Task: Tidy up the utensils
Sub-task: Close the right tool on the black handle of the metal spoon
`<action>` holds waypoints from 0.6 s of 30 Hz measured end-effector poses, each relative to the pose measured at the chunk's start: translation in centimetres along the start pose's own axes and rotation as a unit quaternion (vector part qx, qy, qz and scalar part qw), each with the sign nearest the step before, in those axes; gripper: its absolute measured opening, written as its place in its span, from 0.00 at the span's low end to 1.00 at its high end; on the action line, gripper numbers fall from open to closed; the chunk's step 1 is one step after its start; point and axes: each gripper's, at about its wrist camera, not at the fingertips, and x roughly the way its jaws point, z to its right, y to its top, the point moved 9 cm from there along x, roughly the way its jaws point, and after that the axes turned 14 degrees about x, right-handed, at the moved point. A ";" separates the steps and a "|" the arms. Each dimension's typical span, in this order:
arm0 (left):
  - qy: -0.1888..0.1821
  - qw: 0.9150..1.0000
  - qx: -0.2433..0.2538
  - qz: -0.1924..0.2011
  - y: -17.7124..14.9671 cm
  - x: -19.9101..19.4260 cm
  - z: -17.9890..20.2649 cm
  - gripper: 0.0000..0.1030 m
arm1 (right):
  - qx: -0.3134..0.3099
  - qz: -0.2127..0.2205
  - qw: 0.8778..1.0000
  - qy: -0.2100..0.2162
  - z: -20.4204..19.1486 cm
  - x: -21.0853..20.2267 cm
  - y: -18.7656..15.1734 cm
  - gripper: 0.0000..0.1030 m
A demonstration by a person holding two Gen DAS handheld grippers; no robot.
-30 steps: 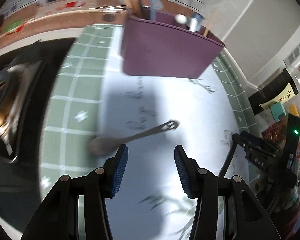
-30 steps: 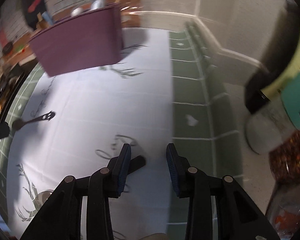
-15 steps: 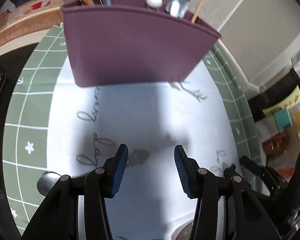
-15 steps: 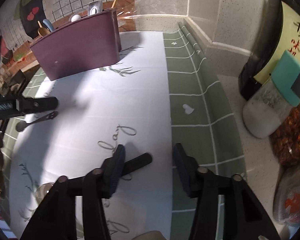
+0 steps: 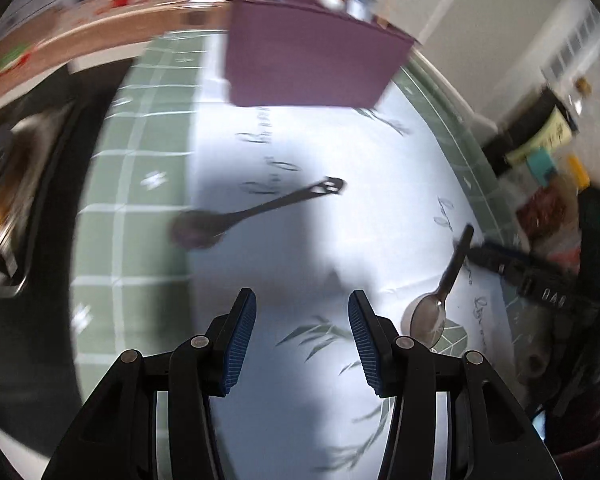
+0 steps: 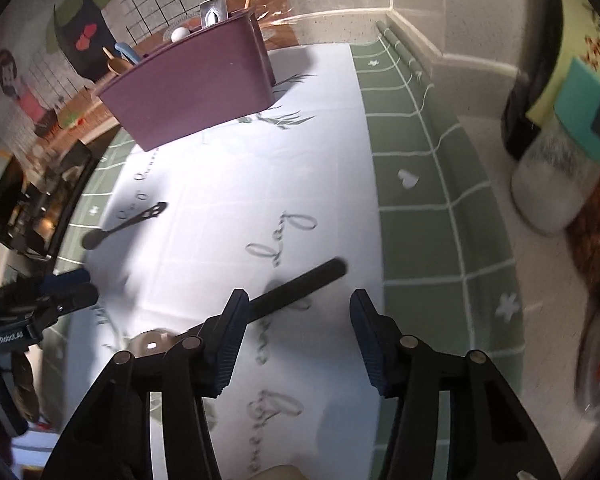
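The purple holder [image 6: 196, 96] looked like smooth matt plastic. The mat [image 6: 332, 160] under it was a soft-looking cloth, white in the middle with a green checked border. The near spoon [image 5: 440, 300] had a shiny metal bowl and a dull black handle; the far spoon [image 5: 252, 212] looked dark and matt. The counter [image 6: 484, 152] at right looked speckled like stone.

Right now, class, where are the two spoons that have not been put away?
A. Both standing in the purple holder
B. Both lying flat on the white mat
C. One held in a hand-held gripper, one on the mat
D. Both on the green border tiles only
B: the dark spoon and the silver spoon with the black handle both lie flat on the white mat, outside the purple holder.
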 end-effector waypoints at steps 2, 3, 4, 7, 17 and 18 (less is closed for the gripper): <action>0.000 0.999 -0.047 0.002 -0.3 -0.6 -1.4 0.48 | 0.004 -0.005 1.000 -0.001 -0.5 0.2 -0.3 0.48; -0.005 0.998 -0.066 0.005 -0.3 -0.8 -2.0 0.48 | -0.002 -0.004 1.000 -0.007 -1.0 0.4 -0.4 0.48; -0.009 0.996 -0.085 0.008 -0.2 -0.8 -2.5 0.48 | -0.006 -0.005 1.000 -0.010 -1.5 0.7 -0.4 0.49; -0.018 0.991 -0.131 0.008 -0.1 -0.4 -3.8 0.48 | -0.022 0.004 0.999 -0.032 -3.2 1.8 0.0 0.49; -0.043 0.978 -0.203 0.009 2.3 2.3 -4.2 0.48 | -0.152 0.052 0.985 -0.058 -8.8 4.0 -0.3 0.15; -0.040 0.979 -0.201 0.010 2.8 2.5 -4.3 0.48 | -0.153 0.052 0.985 -0.057 -8.6 3.9 -0.4 0.14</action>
